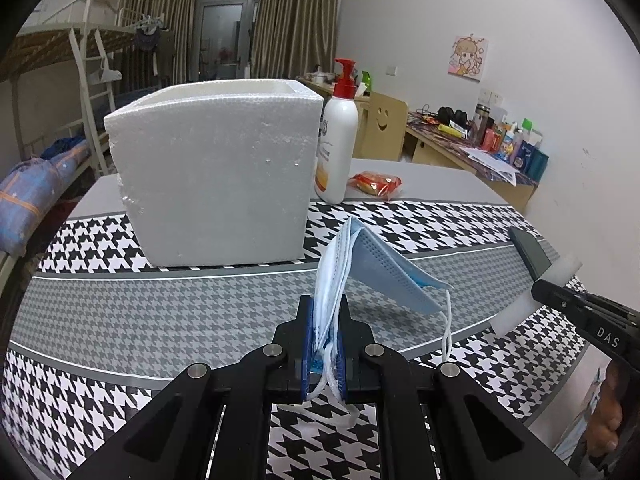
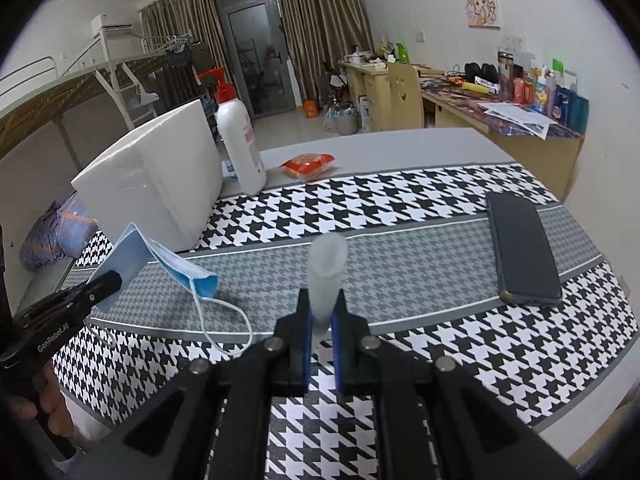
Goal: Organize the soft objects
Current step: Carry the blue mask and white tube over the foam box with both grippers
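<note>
Blue pads of the left gripper are clamped on a folded mask. The gripper tilts down toward the table, above the grey-checked band of the cloth. The mask stands up out of the jaws, held clear of the cloth. Its white pleated part runs up and away along the fingers; a blue flap folds off to the right and slopes downward. One ear loop hangs from the flap's low corner; another trails out behind the pads.

The right gripper is closed on a white tube-like piece, translucent and soft-looking; what it is cannot be told. It also tilts down toward the cloth. The piece's long axis follows the fingers, with its wider rounded end pointing away and up. In the left view this gripper enters from the right edge, with part of a hand behind it.

A foam box, open at the top, stands ahead of the left gripper on the far houndstooth band. A pump bottle stands just beside its right wall. A red packet lies near the bottle on the bare table. A phone lies flat to the right, long axis running away from the camera, near the table's right edge. The cloth between box and phone is open.
</note>
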`<state>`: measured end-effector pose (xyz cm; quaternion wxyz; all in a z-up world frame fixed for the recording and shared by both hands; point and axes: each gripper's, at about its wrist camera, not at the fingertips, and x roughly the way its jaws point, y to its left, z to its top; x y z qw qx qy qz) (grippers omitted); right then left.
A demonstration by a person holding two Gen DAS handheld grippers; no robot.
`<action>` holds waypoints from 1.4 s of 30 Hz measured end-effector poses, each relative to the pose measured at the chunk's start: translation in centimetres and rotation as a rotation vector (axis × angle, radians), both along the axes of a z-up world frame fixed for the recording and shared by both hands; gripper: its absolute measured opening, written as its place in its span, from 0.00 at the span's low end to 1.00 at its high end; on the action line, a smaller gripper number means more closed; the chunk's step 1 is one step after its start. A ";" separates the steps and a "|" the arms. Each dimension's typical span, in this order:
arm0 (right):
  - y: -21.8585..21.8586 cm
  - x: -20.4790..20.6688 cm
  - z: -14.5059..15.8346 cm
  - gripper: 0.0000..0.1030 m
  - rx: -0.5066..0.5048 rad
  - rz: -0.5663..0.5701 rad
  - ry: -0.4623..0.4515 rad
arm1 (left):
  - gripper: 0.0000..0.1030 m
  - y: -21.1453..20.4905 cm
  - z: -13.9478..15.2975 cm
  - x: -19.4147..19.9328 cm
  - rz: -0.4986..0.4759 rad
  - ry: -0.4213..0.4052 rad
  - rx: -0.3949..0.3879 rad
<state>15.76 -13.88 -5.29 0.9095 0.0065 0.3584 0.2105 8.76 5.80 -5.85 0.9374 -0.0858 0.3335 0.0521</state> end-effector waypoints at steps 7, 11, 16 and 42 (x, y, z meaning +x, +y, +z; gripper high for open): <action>0.7 -0.7 0.5 0.11 0.004 0.020 -0.028 | 0.10 -0.3 0.4 0.0 -0.002 -0.001 0.015; 1.0 -1.0 0.7 0.11 0.008 0.025 -0.036 | 0.10 -0.4 0.6 -0.1 -0.010 -0.005 0.024; 1.3 -1.3 1.0 0.11 0.006 0.027 -0.045 | 0.10 -0.6 0.7 -0.3 -0.022 -0.013 0.023; 3.6 -1.7 3.8 0.11 0.020 0.074 -0.137 | 0.10 0.0 3.6 -0.1 -0.029 -0.096 0.105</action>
